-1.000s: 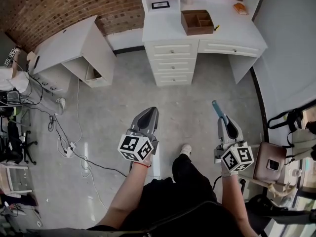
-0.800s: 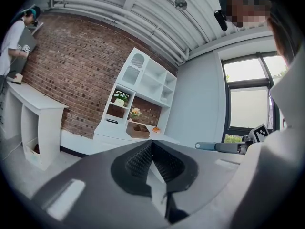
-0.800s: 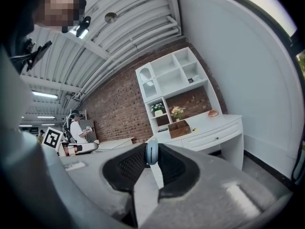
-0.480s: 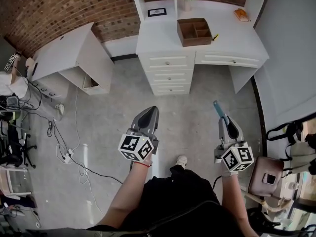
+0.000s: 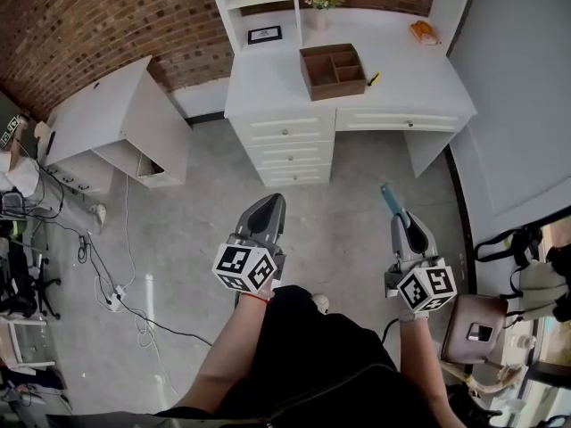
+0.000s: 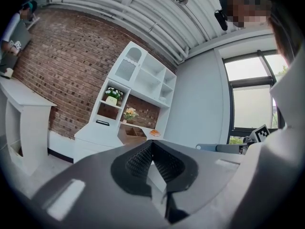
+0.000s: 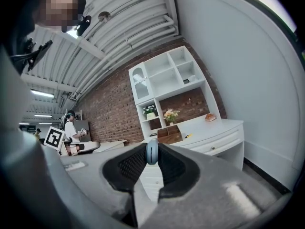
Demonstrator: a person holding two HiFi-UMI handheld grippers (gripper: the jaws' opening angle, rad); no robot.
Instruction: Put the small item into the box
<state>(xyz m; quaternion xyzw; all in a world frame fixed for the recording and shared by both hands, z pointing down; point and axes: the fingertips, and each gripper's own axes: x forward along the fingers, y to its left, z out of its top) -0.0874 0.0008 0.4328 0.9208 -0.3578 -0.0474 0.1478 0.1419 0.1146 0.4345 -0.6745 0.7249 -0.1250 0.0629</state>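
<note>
right gripper view: right gripper (image 7: pixel 152 160) jaws clamped on small blue item (image 7: pixel 151 150), thin, edge-on. left gripper (image 6: pixel 151 146) jaws closed, empty. wooden box (image 5: pixel 333 71) on bench (image 5: pixel 419 96), well apart from me. my worry: slim hold, item may slip out during approach.

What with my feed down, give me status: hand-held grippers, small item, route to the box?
Left hand-held gripper shut, empty. Right hand-held gripper shut on blue small item. Box on desk ahead. Open floor between, no obstacle seen.
</note>
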